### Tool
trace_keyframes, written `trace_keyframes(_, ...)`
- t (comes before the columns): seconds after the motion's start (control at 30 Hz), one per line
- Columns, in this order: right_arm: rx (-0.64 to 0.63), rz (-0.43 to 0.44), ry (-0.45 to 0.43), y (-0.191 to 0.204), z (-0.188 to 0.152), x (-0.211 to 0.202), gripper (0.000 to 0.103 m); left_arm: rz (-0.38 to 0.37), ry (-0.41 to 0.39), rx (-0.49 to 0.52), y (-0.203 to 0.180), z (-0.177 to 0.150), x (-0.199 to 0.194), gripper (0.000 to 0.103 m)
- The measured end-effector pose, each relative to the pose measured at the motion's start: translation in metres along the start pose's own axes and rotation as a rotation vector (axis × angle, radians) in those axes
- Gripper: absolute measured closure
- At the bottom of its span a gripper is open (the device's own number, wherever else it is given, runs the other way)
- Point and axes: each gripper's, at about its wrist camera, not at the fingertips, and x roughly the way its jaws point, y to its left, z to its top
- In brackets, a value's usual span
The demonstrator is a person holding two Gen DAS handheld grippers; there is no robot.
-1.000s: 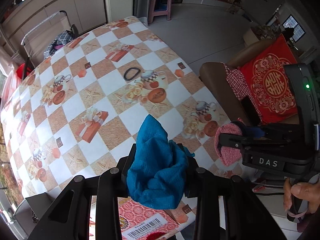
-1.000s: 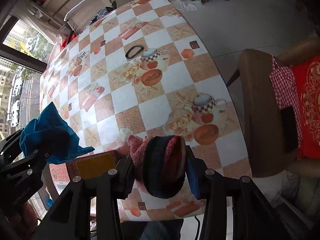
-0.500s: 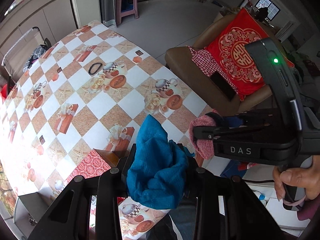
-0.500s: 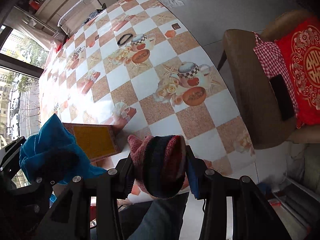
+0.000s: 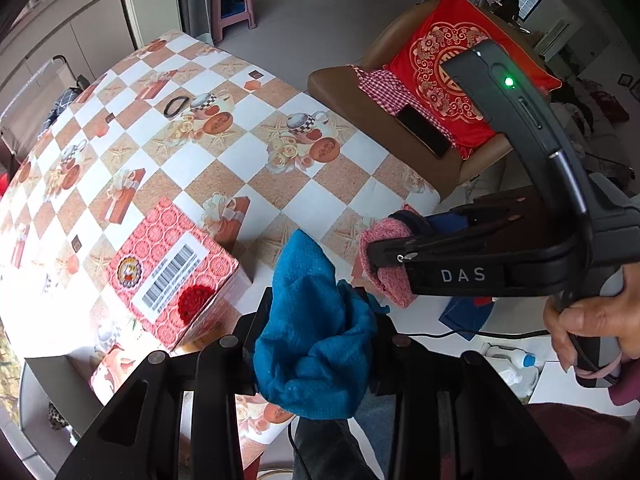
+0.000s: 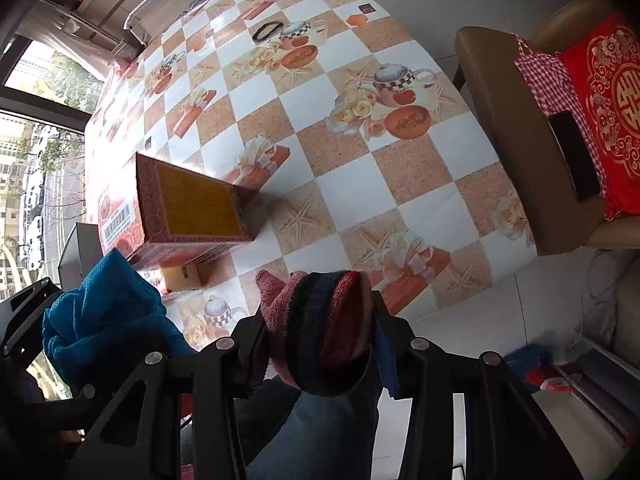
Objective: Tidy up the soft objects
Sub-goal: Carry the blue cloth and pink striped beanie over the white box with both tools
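Note:
My left gripper (image 5: 316, 320) is shut on a bunched blue cloth (image 5: 316, 332) and holds it above the table's near edge; the blue cloth also shows at the left of the right wrist view (image 6: 104, 316). My right gripper (image 6: 320, 328) is shut on a pink, red and dark striped knit piece (image 6: 324, 328), held beside the left one; it also shows in the left wrist view (image 5: 386, 256). A red patterned box (image 5: 172, 276) with a barcode label stands on the checked tablecloth (image 5: 224, 156), just ahead and left of both grippers.
A black hair tie (image 5: 176, 106) lies far back on the table. A brown chair (image 6: 516, 148) with a red cushion (image 6: 608, 112), checked cloth and a phone (image 6: 576, 156) stands right of the table. A pink stool (image 5: 234, 12) stands on the floor beyond.
Both grippers have pulled back toward the table's near edge with their loads held. The red box has come into fuller view ahead of them.

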Motion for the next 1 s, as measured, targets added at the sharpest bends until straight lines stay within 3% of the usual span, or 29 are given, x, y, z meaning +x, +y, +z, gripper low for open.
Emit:
trace_keyframes(0.33,-0.122,0.038,0.046,0.047,-0.023,0.012,0.058,0.042,0.011,-0.083,0.03,-0.056,-0.016,0.064)
trace_keyframes(1.0,-0.469,0.05,0.135,0.171,-0.041,0.036,0.058,0.159,-0.073,-0.474,0.116,-0.143,-0.063,0.063)
